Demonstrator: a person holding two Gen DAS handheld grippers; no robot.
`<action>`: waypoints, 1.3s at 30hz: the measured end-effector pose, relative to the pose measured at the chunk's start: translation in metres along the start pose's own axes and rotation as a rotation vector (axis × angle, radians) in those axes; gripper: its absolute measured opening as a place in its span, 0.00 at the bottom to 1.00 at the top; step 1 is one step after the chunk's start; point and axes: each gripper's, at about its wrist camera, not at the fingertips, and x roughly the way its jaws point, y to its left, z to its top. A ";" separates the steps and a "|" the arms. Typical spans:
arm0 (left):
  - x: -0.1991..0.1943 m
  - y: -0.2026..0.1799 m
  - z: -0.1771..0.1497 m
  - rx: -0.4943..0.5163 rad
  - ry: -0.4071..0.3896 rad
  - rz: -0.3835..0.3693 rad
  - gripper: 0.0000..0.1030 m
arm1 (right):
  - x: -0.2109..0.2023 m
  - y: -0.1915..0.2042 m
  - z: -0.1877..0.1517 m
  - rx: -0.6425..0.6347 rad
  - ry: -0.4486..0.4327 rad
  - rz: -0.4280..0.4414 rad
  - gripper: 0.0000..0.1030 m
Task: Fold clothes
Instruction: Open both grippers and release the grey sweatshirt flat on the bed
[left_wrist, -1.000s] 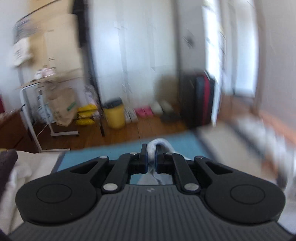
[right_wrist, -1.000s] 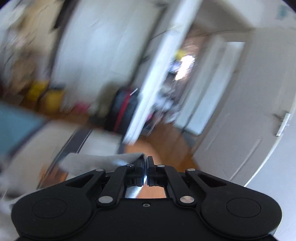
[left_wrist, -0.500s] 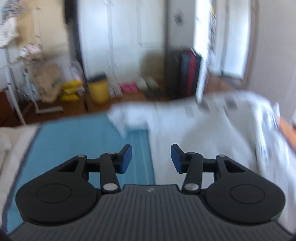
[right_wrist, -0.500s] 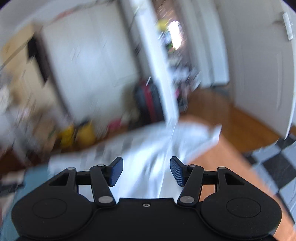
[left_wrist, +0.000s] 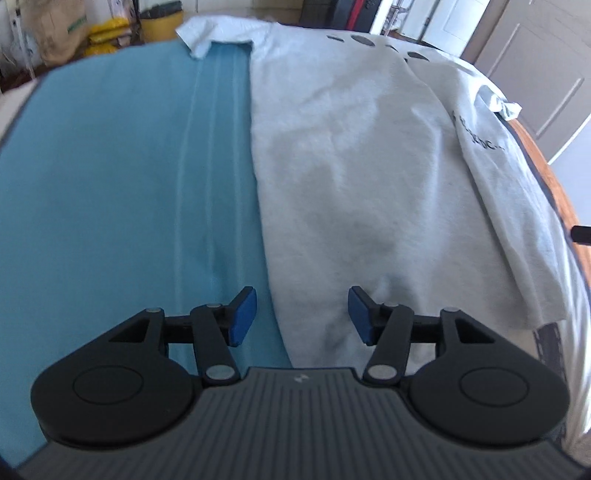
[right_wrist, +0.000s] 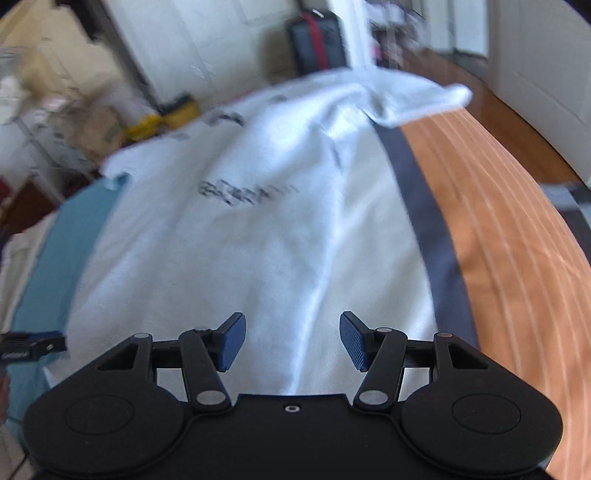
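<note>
A light grey T-shirt with dark print lies spread flat on the bed, its sleeves toward the far end. It also shows in the right wrist view. My left gripper is open and empty, just above the shirt's near left edge where it meets the blue sheet. My right gripper is open and empty over the shirt's near right part. The left gripper's tip shows at the left edge of the right wrist view.
An orange striped cover with a dark band lies right of the shirt. Beyond the bed stand a yellow bin, a paper bag and a dark suitcase on a wooden floor.
Both grippers were shut on the shirt a second ago, opened and let it drop onto the bed. Both have since lowered toward its near edge.
</note>
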 end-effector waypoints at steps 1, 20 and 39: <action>0.000 0.002 0.000 -0.010 -0.005 -0.017 0.52 | 0.001 0.001 0.000 0.004 0.003 -0.006 0.60; 0.000 -0.014 -0.006 0.017 0.020 -0.052 0.61 | 0.043 0.044 -0.036 -0.207 0.242 0.024 0.74; -0.025 -0.061 -0.034 0.242 -0.084 -0.043 0.70 | -0.051 -0.042 -0.027 -0.103 0.029 -0.351 0.01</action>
